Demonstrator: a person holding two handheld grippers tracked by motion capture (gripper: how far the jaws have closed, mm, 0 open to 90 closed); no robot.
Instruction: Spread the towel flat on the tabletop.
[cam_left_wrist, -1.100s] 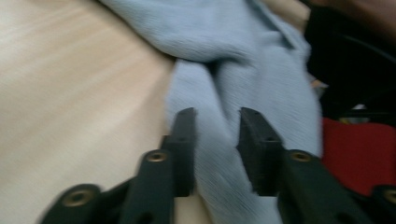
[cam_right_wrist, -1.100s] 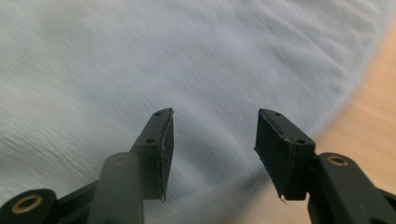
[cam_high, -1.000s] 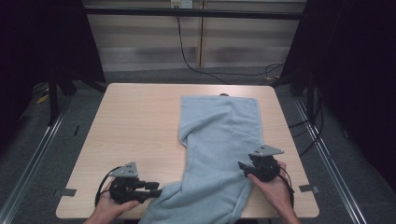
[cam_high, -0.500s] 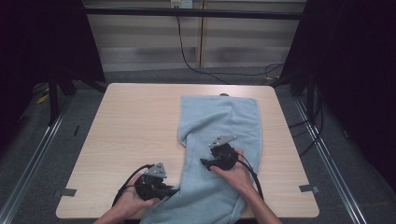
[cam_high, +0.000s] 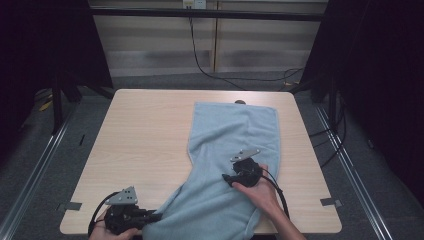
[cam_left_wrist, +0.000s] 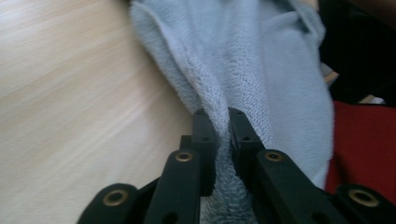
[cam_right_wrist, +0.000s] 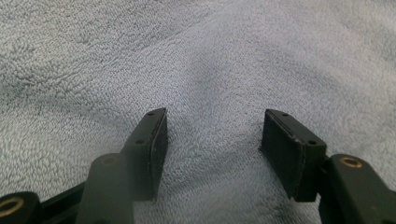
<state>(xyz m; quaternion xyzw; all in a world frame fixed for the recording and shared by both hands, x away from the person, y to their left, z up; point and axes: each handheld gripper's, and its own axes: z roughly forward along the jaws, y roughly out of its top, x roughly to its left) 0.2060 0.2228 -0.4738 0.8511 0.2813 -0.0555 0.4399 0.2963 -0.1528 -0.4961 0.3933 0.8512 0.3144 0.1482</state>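
Pale blue terry cloth, the towel (cam_high: 235, 150), lies lengthwise on the right half of the wooden table (cam_high: 145, 135), its near end rumpled and drawn toward the near left corner. There the left gripper (cam_left_wrist: 219, 122) has a ridge of the towel's edge pinched between its jaws; they have just been easing a little wider, yet the cloth between them looks squeezed and the gap is narrow. Beyond those jaws the fold runs away as a raised crease, with bare table to one side of it.

The right gripper (cam_right_wrist: 212, 135) hovers over the middle of the towel with its jaws wide; flat pile lies between and ahead of the pads, and nothing is gripped.

The likeliest trouble is at the left grip. The bite looks shallow, taken on a thick rolled edge, so a pull could strip the cloth out from between the pads, more so if the jaws slacken further. At the right gripper, closing on flat pile may gather too little fabric to hold, or catch two layers where the towel is doubled, which I cannot rule out. If either hand drags while the far end stays put, the towel may bunch or skew rather than fold squarely, and its near end, already at the table's edge, could slide off.
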